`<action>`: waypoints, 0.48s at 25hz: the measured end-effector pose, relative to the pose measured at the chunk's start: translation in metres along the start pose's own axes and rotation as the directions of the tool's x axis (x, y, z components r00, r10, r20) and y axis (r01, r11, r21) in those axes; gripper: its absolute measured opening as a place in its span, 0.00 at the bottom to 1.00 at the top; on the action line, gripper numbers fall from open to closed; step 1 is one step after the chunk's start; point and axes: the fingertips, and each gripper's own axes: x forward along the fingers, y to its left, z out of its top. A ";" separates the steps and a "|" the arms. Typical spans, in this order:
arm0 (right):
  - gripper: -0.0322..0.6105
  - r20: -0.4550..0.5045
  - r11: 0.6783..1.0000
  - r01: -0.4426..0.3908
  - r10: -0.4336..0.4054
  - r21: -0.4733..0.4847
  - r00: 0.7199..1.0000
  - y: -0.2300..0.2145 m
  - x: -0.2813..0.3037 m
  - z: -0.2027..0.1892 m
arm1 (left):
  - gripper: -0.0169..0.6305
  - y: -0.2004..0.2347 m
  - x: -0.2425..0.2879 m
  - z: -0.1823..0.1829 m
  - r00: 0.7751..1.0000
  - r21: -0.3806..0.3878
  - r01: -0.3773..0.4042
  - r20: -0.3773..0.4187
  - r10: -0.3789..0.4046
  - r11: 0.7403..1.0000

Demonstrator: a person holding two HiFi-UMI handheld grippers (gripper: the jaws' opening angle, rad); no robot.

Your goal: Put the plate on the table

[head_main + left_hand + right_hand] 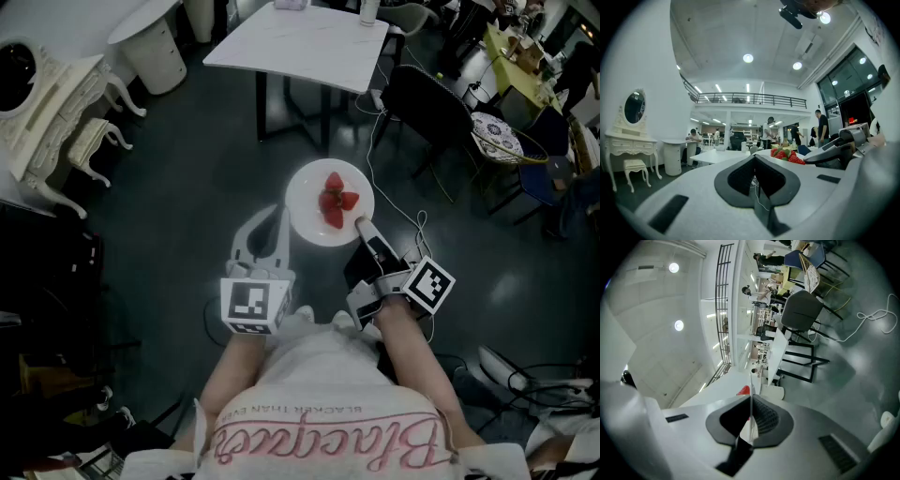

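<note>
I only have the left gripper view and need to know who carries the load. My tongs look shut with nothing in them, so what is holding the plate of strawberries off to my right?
Observer: The right gripper. In its own view the plate shows its rim edge-on between the shut tongs.
Operator: Is the plate over the table yet?
Observer: No. In the head view it hangs over dark floor, and the white table lies ahead of it.
Operator: Where am I against the plate?
Observer: The left gripper sits close beside the plate's left edge. I cannot tell whether it touches.
</note>
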 end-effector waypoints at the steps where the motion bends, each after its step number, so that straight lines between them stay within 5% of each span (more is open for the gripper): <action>1: 0.07 0.003 1.000 0.001 -0.001 0.000 1.000 0.000 0.000 0.001 | 0.03 0.000 0.001 -0.002 1.000 -0.002 0.003 -0.001 -0.003 1.000; 12: 0.07 0.002 1.000 0.016 -0.016 -0.026 1.000 0.001 0.002 0.000 | 0.03 0.013 0.003 -0.001 1.000 -0.025 -0.002 0.012 0.002 1.000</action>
